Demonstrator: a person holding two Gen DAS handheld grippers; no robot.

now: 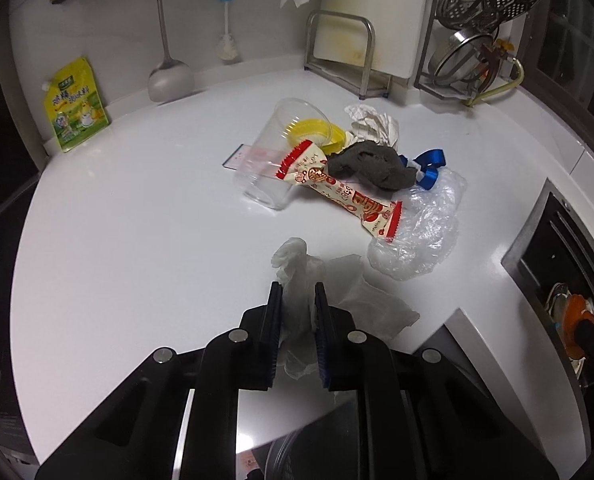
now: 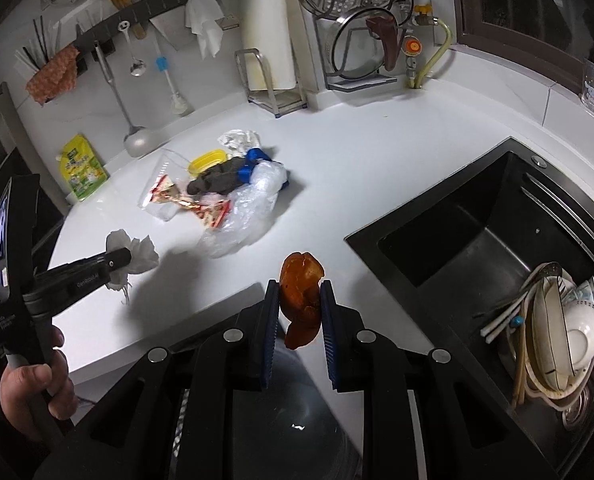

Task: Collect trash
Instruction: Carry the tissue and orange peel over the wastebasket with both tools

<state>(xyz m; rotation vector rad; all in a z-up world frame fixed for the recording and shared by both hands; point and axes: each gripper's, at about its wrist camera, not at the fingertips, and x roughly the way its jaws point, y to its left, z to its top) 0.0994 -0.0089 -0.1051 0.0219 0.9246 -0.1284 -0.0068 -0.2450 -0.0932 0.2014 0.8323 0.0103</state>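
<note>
My left gripper [image 1: 299, 300] is shut on a crumpled white tissue [image 1: 293, 256], held just above the near part of the white counter [image 1: 137, 220]. The right wrist view shows the same left gripper [image 2: 119, 258] at the left with the tissue [image 2: 141, 254] bunched at its tips. My right gripper [image 2: 299, 292] is shut on a brown-orange scrap [image 2: 301, 276] that hangs between its pads over the counter's front edge. Further back lies a trash pile: a clear plastic cup [image 1: 273, 152], a red-and-white snack wrapper [image 1: 337, 188], a grey rag [image 1: 369, 162], crumpled paper [image 1: 371, 120] and a clear plastic bag [image 1: 421, 224].
A black sink [image 2: 477, 240] is set in the counter at the right, with stacked dishes [image 2: 565, 320] in it. A green-yellow pouch [image 1: 73, 108] leans on the back wall at the left. A cutting-board rack [image 1: 337, 56] and a pot-lid rack [image 1: 477, 40] stand behind. A hand [image 2: 37, 392] grips the left tool.
</note>
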